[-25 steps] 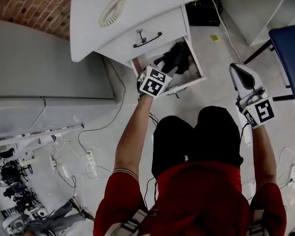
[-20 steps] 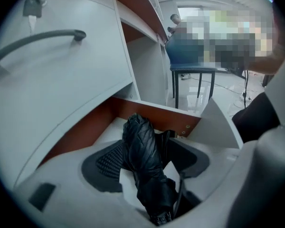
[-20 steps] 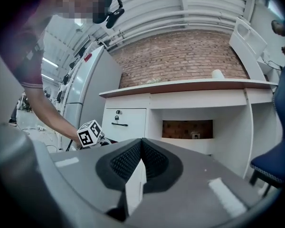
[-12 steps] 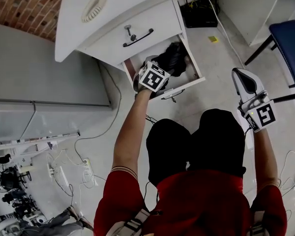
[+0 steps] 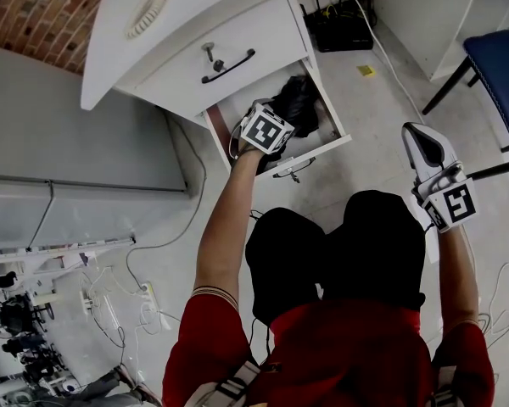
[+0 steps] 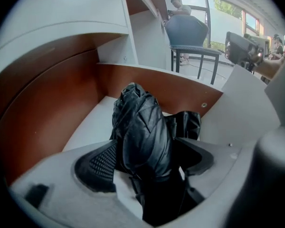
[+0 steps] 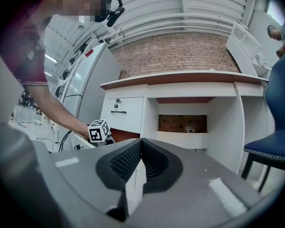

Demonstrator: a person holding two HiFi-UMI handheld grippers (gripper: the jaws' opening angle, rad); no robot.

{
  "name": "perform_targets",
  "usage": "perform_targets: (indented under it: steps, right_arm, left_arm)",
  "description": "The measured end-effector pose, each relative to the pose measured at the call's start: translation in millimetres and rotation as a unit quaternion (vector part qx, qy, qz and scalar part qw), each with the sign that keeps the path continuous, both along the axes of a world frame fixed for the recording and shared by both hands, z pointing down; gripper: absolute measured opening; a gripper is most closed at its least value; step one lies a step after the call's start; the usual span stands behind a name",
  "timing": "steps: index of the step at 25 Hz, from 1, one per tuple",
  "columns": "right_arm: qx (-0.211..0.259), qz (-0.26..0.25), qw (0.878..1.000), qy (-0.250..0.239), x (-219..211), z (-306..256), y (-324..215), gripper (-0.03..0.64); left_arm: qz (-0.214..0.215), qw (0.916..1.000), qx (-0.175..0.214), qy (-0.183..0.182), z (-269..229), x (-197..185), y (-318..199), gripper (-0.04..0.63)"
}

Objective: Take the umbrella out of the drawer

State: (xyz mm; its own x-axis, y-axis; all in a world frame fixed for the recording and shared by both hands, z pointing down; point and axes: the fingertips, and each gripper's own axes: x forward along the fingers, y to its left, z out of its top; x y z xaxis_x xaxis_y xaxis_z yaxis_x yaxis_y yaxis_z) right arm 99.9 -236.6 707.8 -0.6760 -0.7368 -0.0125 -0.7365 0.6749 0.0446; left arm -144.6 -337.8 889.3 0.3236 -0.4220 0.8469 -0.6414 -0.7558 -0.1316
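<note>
My right tongs closed on nothing at my side, my left tongs, jaws just opened wide, straddle without gripping the folded black umbrella lying in the open drawer; light, soft and slick-skinned, it looks best taken round the bundled middle, over the stiff shaft.

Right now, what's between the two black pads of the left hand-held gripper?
The folded black umbrella, lying in the open drawer. The left hand-held gripper has just been opening its jaws around it; the left gripper view shows this.
</note>
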Motion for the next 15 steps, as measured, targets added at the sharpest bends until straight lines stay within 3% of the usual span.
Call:
perform_targets:
  steps: [15]
  right_arm:
    - [-0.015,0.014,1.0,0.008,21.4,15.5,9.3,0.012]
  left_arm:
    - [-0.008,0.9986,-0.038,0.036,8.8,6.3,-2.7,0.284]
